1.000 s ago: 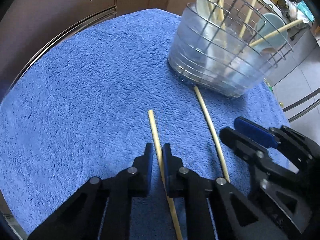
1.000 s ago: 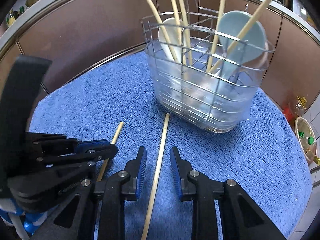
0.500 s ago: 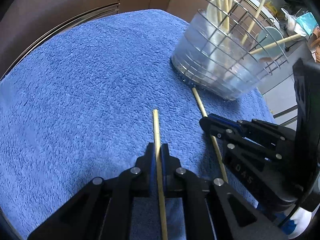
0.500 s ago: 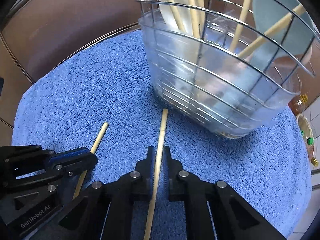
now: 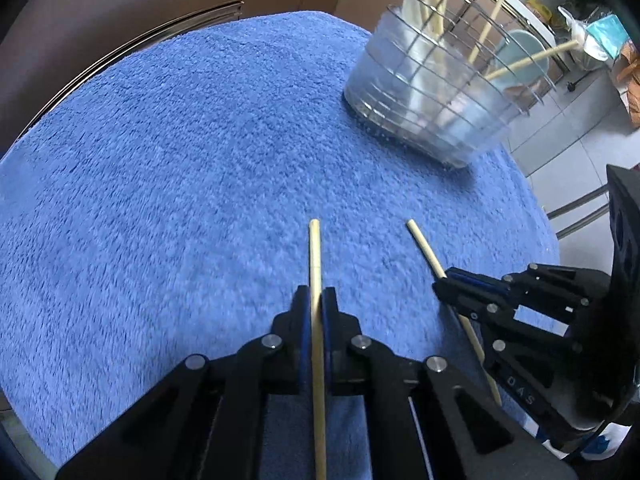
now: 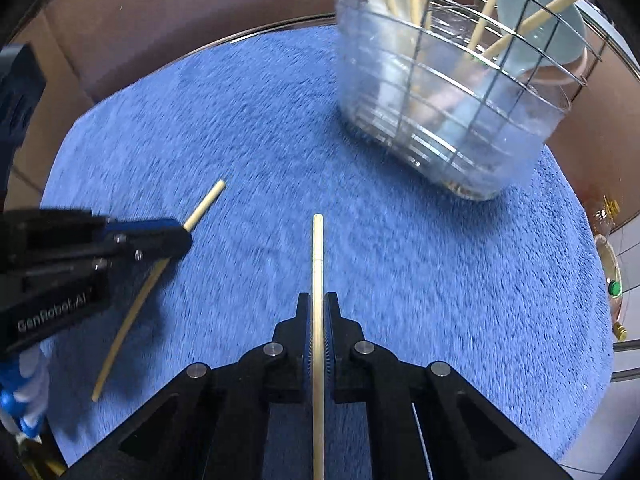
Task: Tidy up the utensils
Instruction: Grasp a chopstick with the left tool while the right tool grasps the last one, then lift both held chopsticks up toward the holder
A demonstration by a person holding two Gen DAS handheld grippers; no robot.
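1. Blue terry towel (image 5: 180,168) fills the surface under both my grippers; its curved far edge meets a brown cabinet front (image 5: 120,8), and on my right side it ends at a drop toward the tiled floor (image 5: 576,128).
2. My left gripper (image 5: 316,300) has its jaws pressed together, pinching one wooden chopstick (image 5: 314,252); the tip sticks out ahead of the fingers and the rest runs back under the camera.
3. My right gripper (image 6: 318,304) is likewise clamped on the second chopstick (image 6: 318,252), its tip pointing forward.
4. From the left wrist view, the right gripper sits just to the right of mine, near but not touching; the two chopsticks are apart.
5. Ahead and to the right of both grippers stands the wire utensil basket (image 6: 452,104) with a clear liner, holding more chopsticks and pale spoons (image 6: 536,24). It sits near the towel's far right edge.
6. Open towel lies between the chopstick tips and the basket, and wide bare towel stretches left of my left gripper.
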